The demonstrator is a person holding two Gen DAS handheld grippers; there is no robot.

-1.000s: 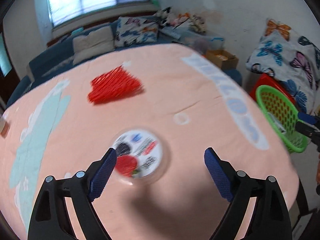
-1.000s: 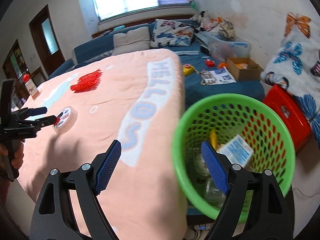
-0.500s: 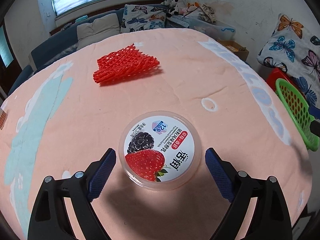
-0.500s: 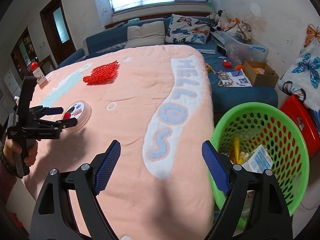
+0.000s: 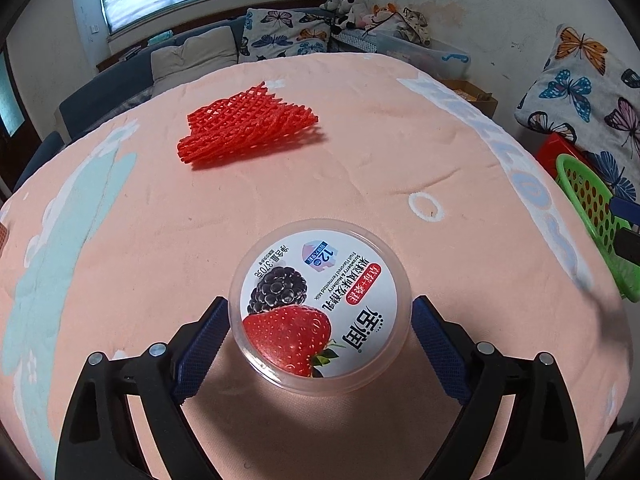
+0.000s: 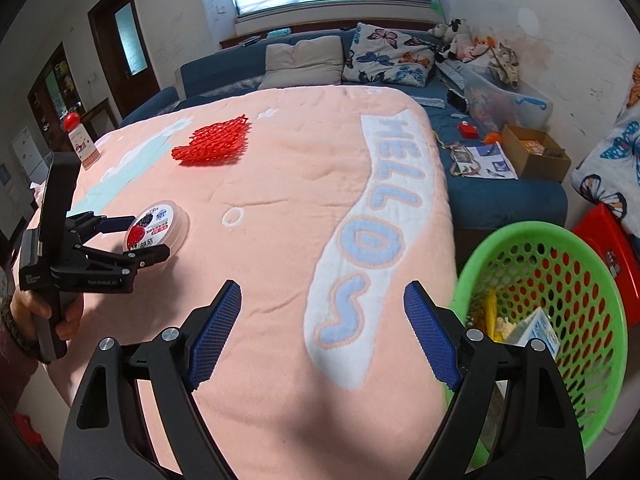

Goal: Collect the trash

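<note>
Straddling the yogurt cup (image 5: 320, 304), the left gripper (image 5: 320, 340) (jaws wide, not yet pinching) must close, then carry it to the green basket (image 6: 560, 240).

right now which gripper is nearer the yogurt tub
Left. The left gripper has its jaws on either side of the yogurt tub; the right gripper is off beside the green basket.

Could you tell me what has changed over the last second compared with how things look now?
The left gripper has come down over the yogurt tub, which now sits between its open fingers, not yet clamped. The right gripper has swung from over the green basket to above the pink blanket, open and empty. The tub, the red foam net and the basket have stayed put.
</note>
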